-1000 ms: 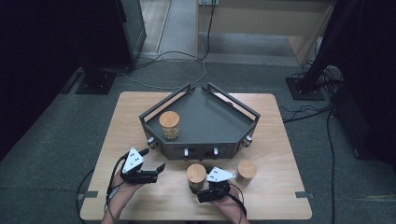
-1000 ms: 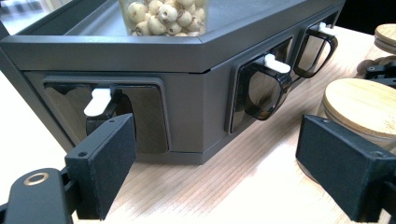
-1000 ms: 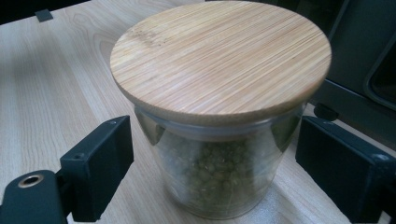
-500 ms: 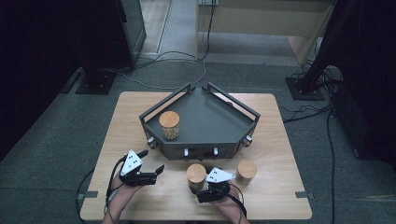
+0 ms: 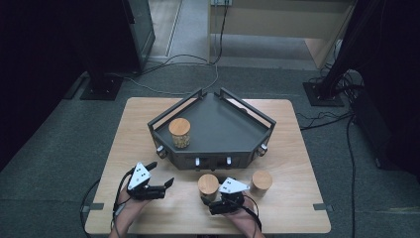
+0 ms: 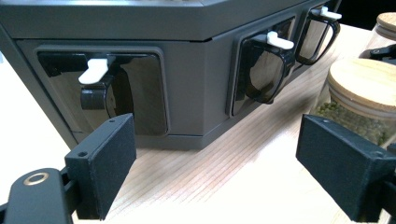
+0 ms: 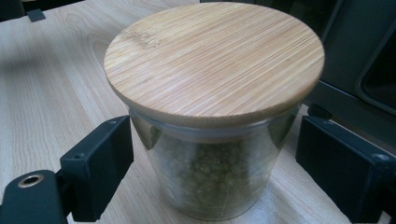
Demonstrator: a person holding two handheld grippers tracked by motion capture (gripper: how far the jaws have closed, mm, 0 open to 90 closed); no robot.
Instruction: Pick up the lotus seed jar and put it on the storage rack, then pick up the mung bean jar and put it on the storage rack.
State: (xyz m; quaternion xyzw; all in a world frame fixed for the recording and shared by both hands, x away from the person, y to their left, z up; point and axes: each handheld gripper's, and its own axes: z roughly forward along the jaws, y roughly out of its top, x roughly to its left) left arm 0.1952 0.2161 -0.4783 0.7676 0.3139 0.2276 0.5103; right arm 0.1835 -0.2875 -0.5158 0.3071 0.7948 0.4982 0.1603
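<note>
Your right gripper [image 5: 214,197] has the jar of green beans [image 7: 212,116] sitting square between its jaws, which are spread wide on both sides of the glass with a gap each side, so nothing is pinched yet. My guess is you've lined up low on the body, under the bamboo lid [image 7: 215,58], so the pads close on glass and not on a lid that might pop off. Just past that jar, beyond the jaw tips, is the dark tray stand [image 5: 233,130], probably where it's headed. Your left gripper [image 5: 161,174] is open too, nothing between its jaws, pointing at the stand's front face with its white levers [image 6: 95,70]; it looks parked out of the way. Count-wise I see three lidded jars: the one you're on, a second jar [image 5: 261,181] out to the right jaw's side on the table [image 5: 148,114], and a third jar [image 5: 179,133] already up on the stand. Three levers show in the left gripper view.
</note>
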